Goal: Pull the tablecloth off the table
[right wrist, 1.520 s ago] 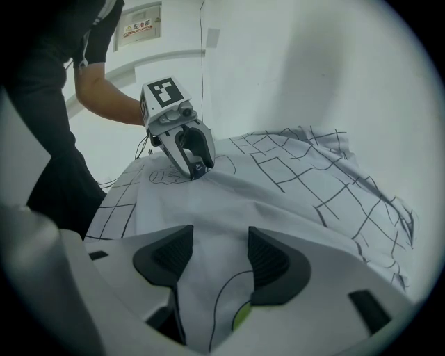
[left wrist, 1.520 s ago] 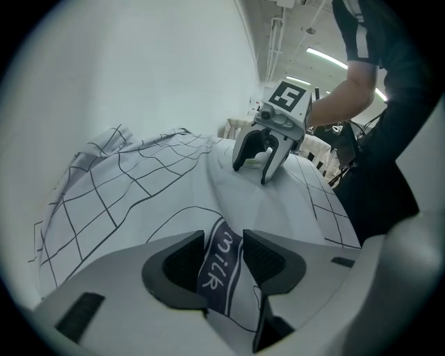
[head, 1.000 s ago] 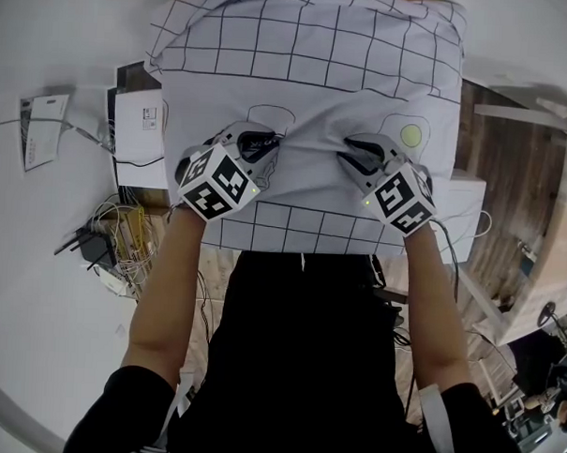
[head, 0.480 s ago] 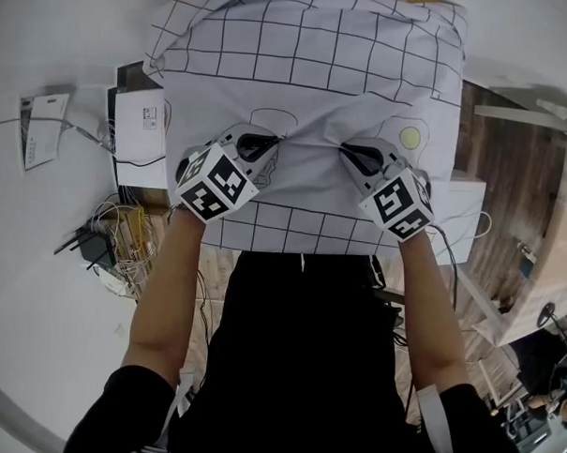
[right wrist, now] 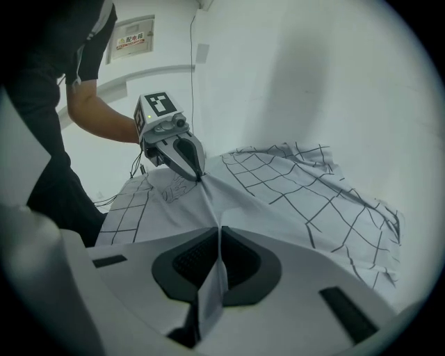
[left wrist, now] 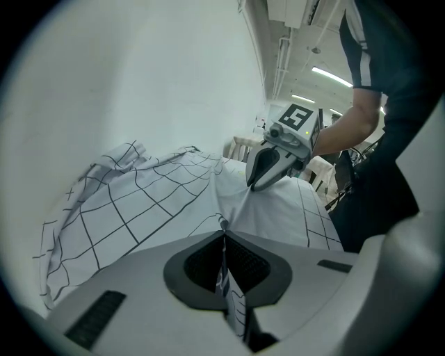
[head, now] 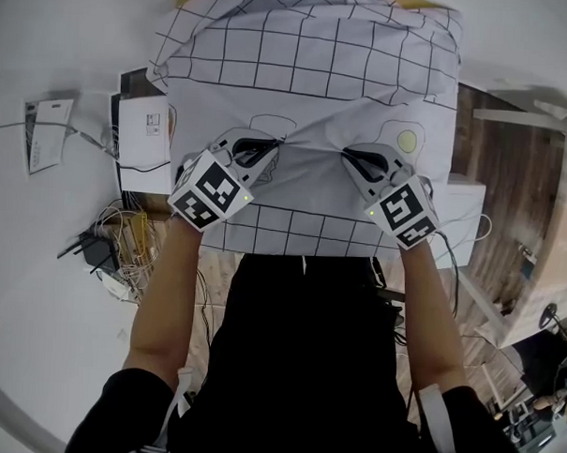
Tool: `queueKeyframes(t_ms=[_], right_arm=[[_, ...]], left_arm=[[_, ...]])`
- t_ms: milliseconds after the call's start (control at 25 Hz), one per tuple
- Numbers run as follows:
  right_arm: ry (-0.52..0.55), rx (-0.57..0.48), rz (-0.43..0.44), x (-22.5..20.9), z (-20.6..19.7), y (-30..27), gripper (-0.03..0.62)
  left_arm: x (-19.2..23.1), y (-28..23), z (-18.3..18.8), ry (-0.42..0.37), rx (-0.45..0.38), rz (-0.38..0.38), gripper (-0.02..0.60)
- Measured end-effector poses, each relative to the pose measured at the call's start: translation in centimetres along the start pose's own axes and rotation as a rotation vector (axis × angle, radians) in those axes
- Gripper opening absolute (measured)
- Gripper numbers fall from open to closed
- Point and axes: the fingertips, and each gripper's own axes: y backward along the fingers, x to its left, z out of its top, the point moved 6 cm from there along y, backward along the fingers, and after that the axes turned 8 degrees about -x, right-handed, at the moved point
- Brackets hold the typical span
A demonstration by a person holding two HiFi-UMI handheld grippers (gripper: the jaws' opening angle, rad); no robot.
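A white tablecloth (head: 309, 72) with a black grid covers the table and hangs over its near edge. My left gripper (head: 268, 147) is shut on a pinched fold of the cloth left of centre, its jaws having just closed on it. My right gripper (head: 347, 156) is shut on another fold right of centre. A taut ridge of cloth runs between the two pinches. In the left gripper view the cloth (left wrist: 139, 208) is clamped between the pads of my left gripper (left wrist: 224, 240), with the right gripper (left wrist: 252, 186) beyond. The right gripper view shows my right gripper (right wrist: 219, 233) gripping the cloth (right wrist: 292, 188), and the left gripper (right wrist: 199, 177) opposite.
A yellow dot (head: 406, 140) is printed on the cloth by the right gripper. A white box (head: 145, 140) and a tangle of cables (head: 114, 242) lie left of the table. White furniture (head: 462, 210) and a wooden piece (head: 555, 242) stand at the right.
Both grippers have gone from open on the flat cloth to shut on pinched folds. Both have lifted slightly, drawing the cloth up into wrinkles.
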Motion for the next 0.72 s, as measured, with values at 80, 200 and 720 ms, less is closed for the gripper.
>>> queueKeyframes(t_ms=[80, 200, 720], right_arm=[[-0.018, -0.010, -0.002, 0.0, 0.3, 0.3, 0.028], [-0.047, -0.037, -0.002, 0.0, 0.6, 0.8, 0.028], [-0.089, -0.094, -0.013, 1.5, 0.8, 2.6, 0.025]], left_arm=[[0.0, 0.2, 0.4, -0.009, 0.008, -0.001, 0.014], [0.1, 0.5, 1.0, -0.027, -0.002, 0.000, 0.014], [-1.8, 1.8, 2.0, -0.074, -0.026, 0.011, 0.014]])
